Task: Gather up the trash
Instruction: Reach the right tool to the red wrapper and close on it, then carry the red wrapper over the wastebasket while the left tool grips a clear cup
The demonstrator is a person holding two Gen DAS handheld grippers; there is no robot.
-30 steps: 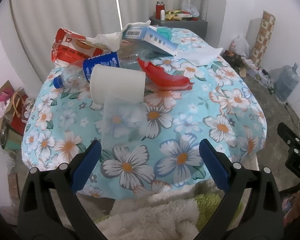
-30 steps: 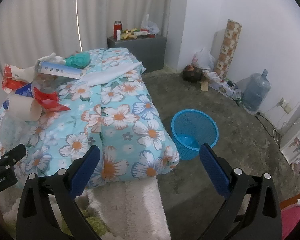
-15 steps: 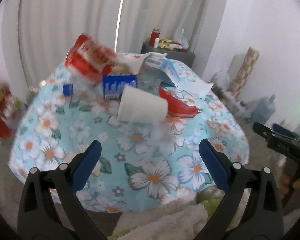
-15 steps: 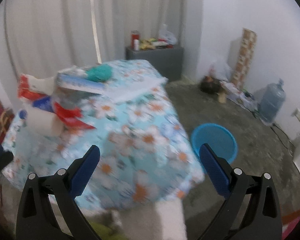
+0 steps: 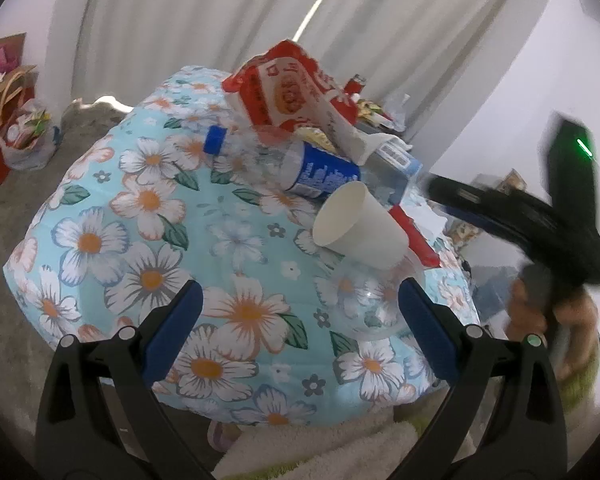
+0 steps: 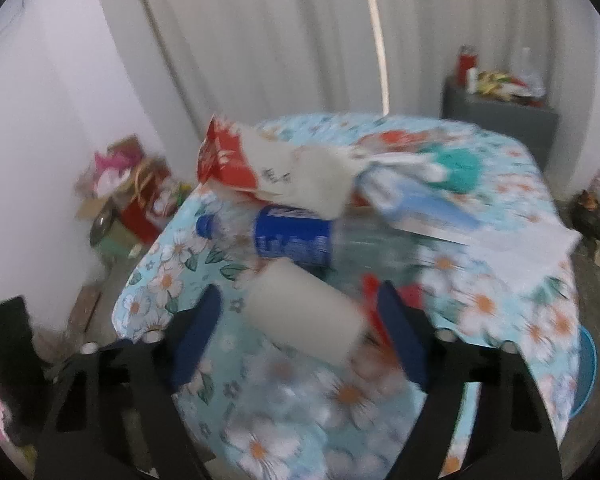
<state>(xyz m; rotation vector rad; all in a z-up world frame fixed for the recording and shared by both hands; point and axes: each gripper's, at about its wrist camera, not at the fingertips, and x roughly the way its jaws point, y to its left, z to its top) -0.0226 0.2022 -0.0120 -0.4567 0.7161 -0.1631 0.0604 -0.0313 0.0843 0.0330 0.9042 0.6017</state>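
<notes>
Right claw (image 6: 300, 328) narrowed, framing smooth paper cup (image 6: 304, 316)

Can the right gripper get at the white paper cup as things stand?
Probably yes. The right gripper is open, its jaws have just been closing, and the white paper cup lies on its side ahead with nothing covering it.

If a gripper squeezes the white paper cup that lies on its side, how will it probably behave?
The paper cup looks empty and thin-walled, so it is probably very light and may crumple under a hard squeeze. Lying on its side on the floral cloth, it could roll in a curve if nudged.
</notes>
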